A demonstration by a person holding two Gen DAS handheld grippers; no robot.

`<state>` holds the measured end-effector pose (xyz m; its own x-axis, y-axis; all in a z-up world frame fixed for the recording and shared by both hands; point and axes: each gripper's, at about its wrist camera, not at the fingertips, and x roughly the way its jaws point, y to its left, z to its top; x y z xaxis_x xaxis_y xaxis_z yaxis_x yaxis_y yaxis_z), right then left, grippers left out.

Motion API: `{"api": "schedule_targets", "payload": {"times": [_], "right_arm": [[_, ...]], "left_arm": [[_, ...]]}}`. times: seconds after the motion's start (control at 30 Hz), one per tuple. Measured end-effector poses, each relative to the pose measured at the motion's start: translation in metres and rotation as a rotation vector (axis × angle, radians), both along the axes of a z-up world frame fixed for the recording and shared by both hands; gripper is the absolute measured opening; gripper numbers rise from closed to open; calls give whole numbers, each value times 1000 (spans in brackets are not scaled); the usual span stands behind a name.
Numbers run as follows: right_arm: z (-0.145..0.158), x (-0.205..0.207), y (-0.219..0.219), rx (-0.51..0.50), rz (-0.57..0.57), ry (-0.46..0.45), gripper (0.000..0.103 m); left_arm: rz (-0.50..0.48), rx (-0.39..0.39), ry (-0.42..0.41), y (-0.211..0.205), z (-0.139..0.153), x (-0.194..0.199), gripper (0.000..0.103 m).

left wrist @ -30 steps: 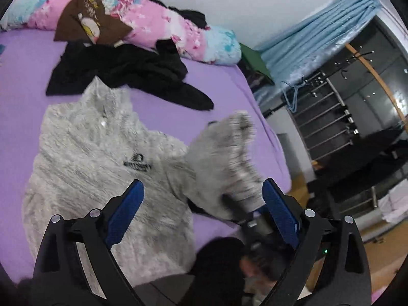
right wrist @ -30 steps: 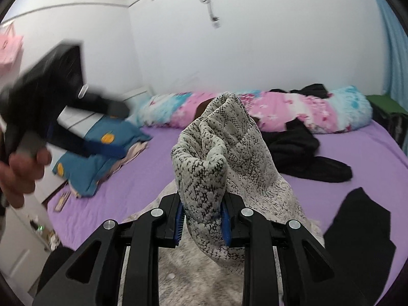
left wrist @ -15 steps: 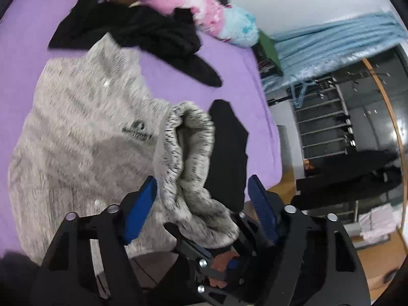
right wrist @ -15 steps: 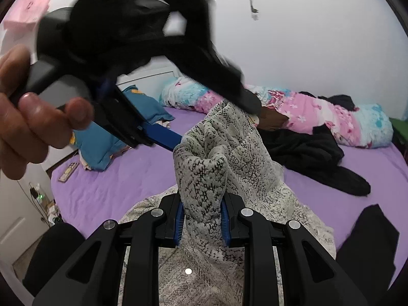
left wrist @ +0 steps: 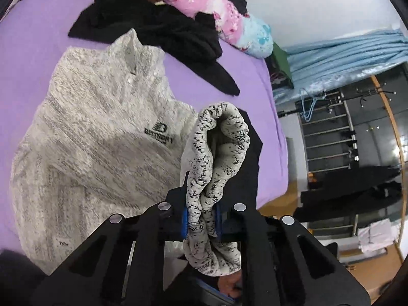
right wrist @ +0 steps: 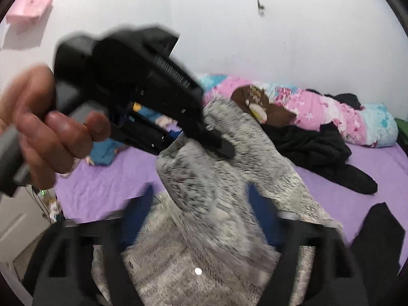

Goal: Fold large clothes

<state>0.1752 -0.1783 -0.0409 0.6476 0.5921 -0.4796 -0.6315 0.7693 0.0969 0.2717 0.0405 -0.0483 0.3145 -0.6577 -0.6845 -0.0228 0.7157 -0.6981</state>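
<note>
Grey-and-white marled fleece pullover [left wrist: 97, 137] with a short collar and a small black chest logo lies spread face up on the purple bed sheet [left wrist: 33, 38], its body flat and its collar toward the pillows. One sleeve cuff [left wrist: 216, 158] of that pullover is lifted off the bed and bunched upright. The left gripper [left wrist: 201, 220] has just been closing and now pinches the cuff between its blue pads, the knit squeezed thin where the pads press and spilling out above and below them. In the right wrist view this same gripper, held in a hand [right wrist: 48, 137], reaches in from the left and bites the top of the raised sleeve. The right gripper [right wrist: 201, 219] has just been opening: its blue-padded jaws stand wide on either side of the sleeve, clear of the fabric, though the view is blurred. A black garment [left wrist: 158, 28] lies crumpled beyond the collar, near a long pink floral bolster [left wrist: 204, 7] by the wall. Another flat black piece of clothing [right wrist: 377, 237] lies on the sheet just beside the pullover's lifted sleeve.
</note>
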Motion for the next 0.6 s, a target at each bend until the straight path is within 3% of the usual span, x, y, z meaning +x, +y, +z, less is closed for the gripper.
{"api": "schedule_targets", "payload": {"times": [0.2, 0.43, 0.6], "right_arm": [[-25, 7, -17, -13, -55, 82, 84], [-62, 25, -51, -1, -162, 225, 84], [-86, 33, -71, 1, -219, 306, 84]], "left_arm": [[77, 74, -61, 45, -6, -4, 13], [183, 215, -60, 98, -49, -5, 13], [210, 286, -29, 117, -96, -8, 14]]}}
